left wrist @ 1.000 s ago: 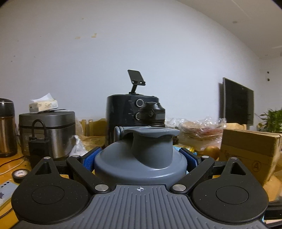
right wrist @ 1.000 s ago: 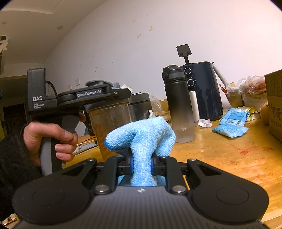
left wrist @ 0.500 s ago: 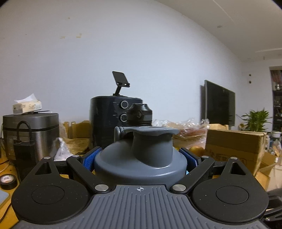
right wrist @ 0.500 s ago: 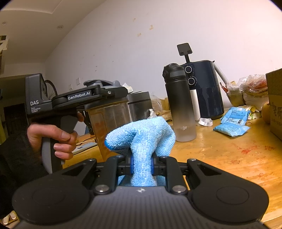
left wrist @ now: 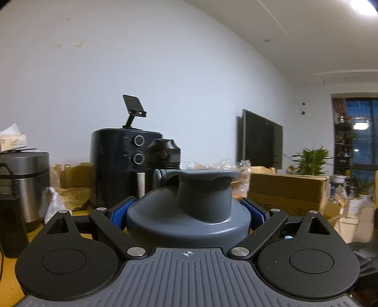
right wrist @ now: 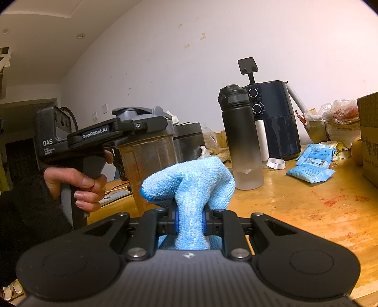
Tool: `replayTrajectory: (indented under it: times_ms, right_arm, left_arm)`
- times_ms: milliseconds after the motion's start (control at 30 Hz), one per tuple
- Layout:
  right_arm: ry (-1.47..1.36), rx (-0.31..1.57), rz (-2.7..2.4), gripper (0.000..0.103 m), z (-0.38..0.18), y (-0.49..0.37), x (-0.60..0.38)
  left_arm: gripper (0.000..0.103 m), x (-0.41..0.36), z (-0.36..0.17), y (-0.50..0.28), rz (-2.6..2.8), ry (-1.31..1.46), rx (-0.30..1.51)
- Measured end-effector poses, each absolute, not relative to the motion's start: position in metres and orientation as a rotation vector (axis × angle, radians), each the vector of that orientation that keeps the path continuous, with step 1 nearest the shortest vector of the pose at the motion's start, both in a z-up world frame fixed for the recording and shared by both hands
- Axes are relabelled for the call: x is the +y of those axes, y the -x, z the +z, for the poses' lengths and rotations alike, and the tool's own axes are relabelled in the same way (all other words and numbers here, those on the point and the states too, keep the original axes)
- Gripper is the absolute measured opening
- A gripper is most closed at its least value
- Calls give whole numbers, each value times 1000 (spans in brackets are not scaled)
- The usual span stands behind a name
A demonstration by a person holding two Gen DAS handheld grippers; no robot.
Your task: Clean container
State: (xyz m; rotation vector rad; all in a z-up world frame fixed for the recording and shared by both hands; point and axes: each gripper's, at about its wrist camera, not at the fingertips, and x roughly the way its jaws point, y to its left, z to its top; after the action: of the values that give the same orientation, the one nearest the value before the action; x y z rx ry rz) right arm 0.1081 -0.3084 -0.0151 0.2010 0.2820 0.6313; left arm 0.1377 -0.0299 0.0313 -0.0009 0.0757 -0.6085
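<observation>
blue cloth clamped in right hand-held gripper; left hand-held gripper clamps shaker lid; steady it, wipe firmly.

The left tongs read "GenRobot.AI" and "DAS"; the bottle reads "dji".

Gray lid hides the container's body; tissue box cut off.

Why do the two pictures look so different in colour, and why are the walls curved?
Left wrist view: cool bluish cast, a bright ceiling light glaring at the top corner, the grey lid close up. Right wrist view: warm orange cast on the wooden table, the blue cloth sharp. In both, the fisheye lens bows straight wall lines and darkens the corners.
</observation>
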Motion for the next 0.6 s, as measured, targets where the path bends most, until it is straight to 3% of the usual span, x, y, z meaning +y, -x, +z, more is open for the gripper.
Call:
replayTrajectory:
  times_ms: [600]
  right_arm:
    - [-165, 264, 682, 9, -12, -100, -305]
  left_arm:
    - [95, -18, 31, -157, -772, -12, 108]
